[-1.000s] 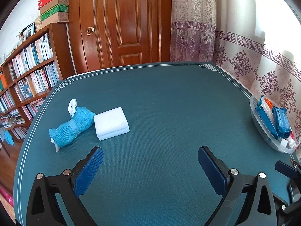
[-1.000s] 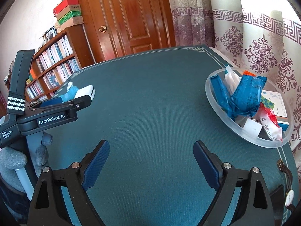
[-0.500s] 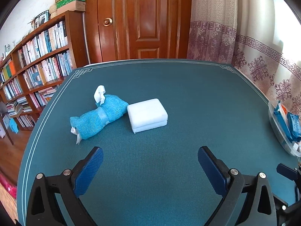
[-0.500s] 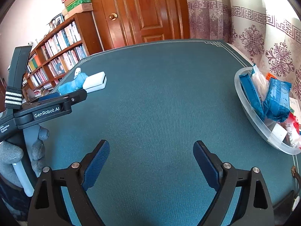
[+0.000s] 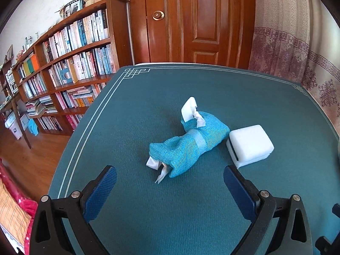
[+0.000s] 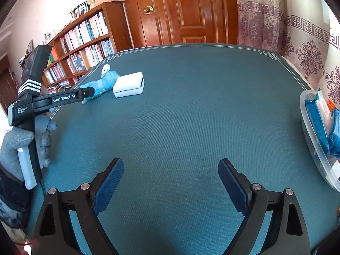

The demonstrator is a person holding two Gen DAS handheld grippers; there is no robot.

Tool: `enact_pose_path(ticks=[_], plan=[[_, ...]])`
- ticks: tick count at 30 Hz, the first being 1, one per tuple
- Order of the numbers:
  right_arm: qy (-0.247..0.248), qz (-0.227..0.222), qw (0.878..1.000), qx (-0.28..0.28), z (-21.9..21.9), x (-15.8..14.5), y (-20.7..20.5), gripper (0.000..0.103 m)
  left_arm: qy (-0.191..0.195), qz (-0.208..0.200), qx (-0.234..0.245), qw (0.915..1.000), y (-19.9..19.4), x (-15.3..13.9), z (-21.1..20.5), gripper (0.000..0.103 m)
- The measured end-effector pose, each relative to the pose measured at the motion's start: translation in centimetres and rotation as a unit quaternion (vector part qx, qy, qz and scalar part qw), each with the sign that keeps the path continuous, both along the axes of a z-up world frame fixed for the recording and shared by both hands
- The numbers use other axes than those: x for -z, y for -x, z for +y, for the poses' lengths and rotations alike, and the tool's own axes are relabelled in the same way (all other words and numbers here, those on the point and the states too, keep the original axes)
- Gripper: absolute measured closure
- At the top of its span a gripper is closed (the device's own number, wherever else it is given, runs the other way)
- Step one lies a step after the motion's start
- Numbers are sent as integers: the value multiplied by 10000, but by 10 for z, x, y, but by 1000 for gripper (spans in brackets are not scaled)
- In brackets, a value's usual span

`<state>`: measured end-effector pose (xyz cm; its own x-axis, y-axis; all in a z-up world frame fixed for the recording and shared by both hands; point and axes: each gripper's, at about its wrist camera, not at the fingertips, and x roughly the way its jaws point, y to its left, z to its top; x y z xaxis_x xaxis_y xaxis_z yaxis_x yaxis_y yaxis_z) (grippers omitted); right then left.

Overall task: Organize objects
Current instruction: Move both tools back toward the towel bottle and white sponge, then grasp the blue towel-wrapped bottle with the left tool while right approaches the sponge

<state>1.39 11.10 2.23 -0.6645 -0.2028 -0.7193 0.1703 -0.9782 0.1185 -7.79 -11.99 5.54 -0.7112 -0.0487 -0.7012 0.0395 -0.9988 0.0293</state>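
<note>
The green tabletop (image 5: pixel 212 93) carries everything. Off its left edge stands a bookshelf (image 5: pixel 70 63), a door (image 5: pixel 195 21) behind it. A clear bowl (image 6: pixel 312 148) of packets sits at its right edge. Toward the tabletop's left, a teal cloth roll (image 5: pixel 187 146) touches a white block (image 5: pixel 249 144). The left claw (image 5: pixel 170 188) gapes wide just short of the roll; the right claw (image 6: pixel 171 179) is wide over bare tabletop.

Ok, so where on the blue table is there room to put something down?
Lots of bare table lies between the white block and the clear tub, and along the far edge by the door. It is crowded at the left, where the teal cloth roll touches the block, and the tub is stuffed with packets.
</note>
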Motion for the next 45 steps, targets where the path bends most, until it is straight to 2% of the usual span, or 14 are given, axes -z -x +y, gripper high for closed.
enact_pose_path(ticks=[7, 16, 18, 20, 24, 26, 31, 38, 45], plan=[[-17, -6, 9999, -100, -8, 0, 10, 12, 136, -32, 231, 9996, 25, 3, -1, 1], [13, -3, 9997, -233, -22, -2, 37, 12, 600, -34, 569, 9966, 47, 13, 16, 2], [19, 6, 9996, -275, -26, -2, 44, 12, 625, -55, 689, 9956, 48, 16, 19, 8], [22, 22, 9995, -308, -31, -3, 53, 12, 625, -115, 844, 9944, 49, 18, 22, 27], [30, 42, 9994, -346, -42, -2, 71, 12, 427, -119, 918, 9948, 48, 17, 17, 46], [15, 52, 9993, -368, -49, -1, 79, 12, 287, -101, 932, 9952, 47, 16, 14, 64], [-41, 139, 9988, -463, -66, -4, 98, 12, 82, 55, 825, 9965, 41, 11, 6, 64], [-98, 167, 9985, -506, -85, -4, 130, 12, 12, 256, 564, 9981, 36, 4, -4, 64], [-144, 164, 9983, -538, -102, -2, 154, 12, -255, 188, 141, 9994, 41, 8, -24, 64]])
